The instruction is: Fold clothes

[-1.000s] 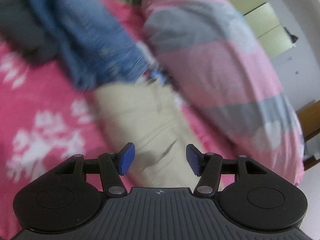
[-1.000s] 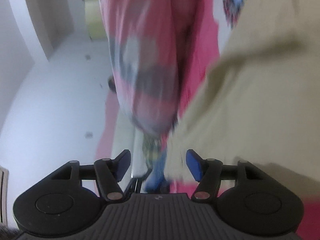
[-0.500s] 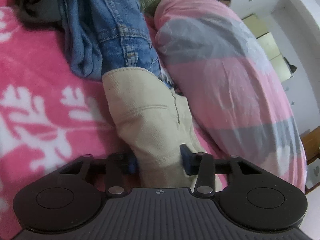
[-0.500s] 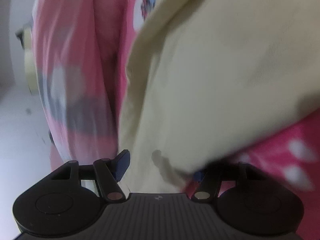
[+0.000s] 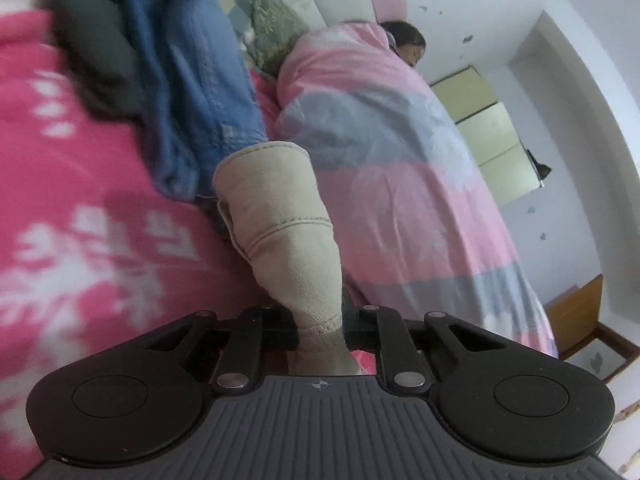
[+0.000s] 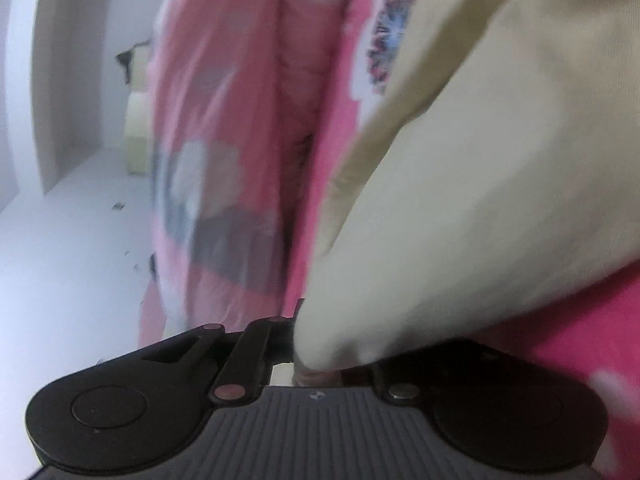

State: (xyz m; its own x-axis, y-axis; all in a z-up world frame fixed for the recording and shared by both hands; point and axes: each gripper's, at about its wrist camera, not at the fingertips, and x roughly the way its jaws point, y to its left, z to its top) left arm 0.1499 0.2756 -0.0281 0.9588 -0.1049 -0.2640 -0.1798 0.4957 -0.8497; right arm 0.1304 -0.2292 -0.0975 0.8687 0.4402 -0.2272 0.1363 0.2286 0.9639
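A beige garment (image 5: pixel 280 216) lies on the pink flowered blanket (image 5: pixel 80 208). In the left wrist view one narrow end of it, with a stitched hem, runs straight into my left gripper (image 5: pixel 320 328); the jaws are closing and pinch the cloth between them. In the right wrist view the same beige garment (image 6: pixel 480 184) fills the right half, and a bunched corner of it sits in my right gripper (image 6: pixel 320 356), whose jaws are closing tight on the fabric. The pads of both grippers are hidden by the cloth.
Blue jeans (image 5: pixel 192 92) and a dark garment (image 5: pixel 92 48) lie heaped behind the beige one. A person under a pink and grey quilt (image 5: pixel 392 168) lies along the right of the bed. White walls and pale yellow cabinets (image 5: pixel 492 132) stand beyond.
Both grippers went from open to closed on the beige garment. The left one slid forward over the cloth's end and gathered it; the right one took a corner.
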